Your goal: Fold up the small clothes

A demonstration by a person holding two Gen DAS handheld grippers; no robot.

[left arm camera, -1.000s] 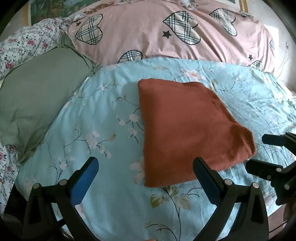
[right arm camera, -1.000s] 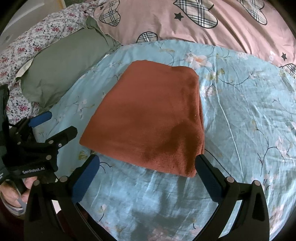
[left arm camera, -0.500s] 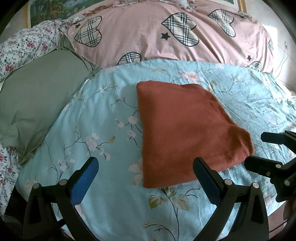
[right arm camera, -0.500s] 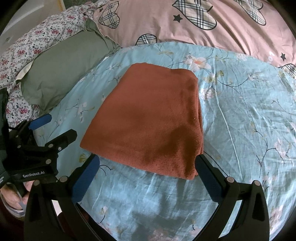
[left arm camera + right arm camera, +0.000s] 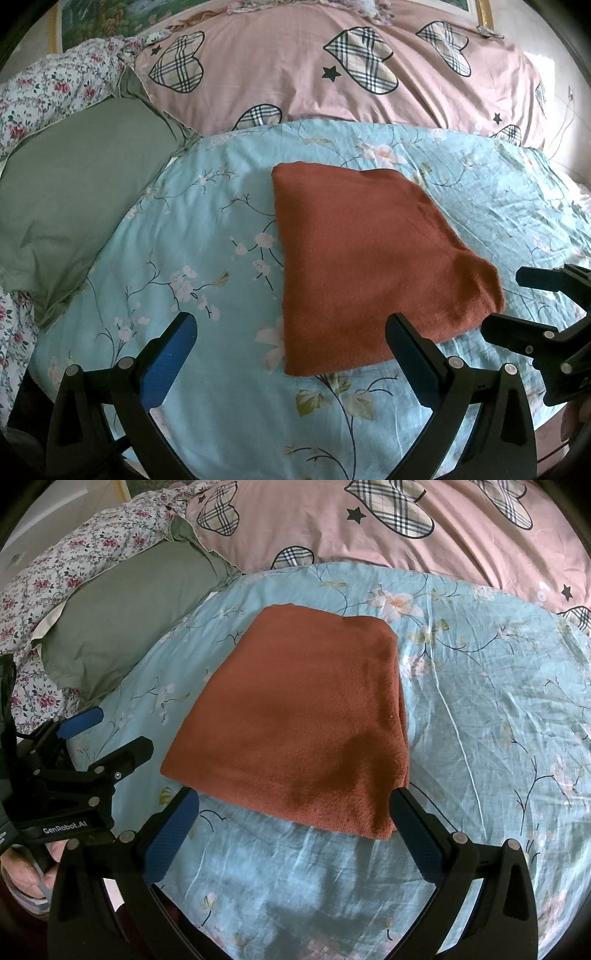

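On bed (image 5: 229,424), folded rust cloth (image 5: 369,258) unchanged since a second ago, left gripper (image 5: 288,354) and right gripper (image 5: 291,830) wide open, empty, backed off; fold looks finished.

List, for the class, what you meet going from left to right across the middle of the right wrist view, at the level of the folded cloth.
Left gripper → rust-red folded cloth → bare stretch of light blue floral sheet.
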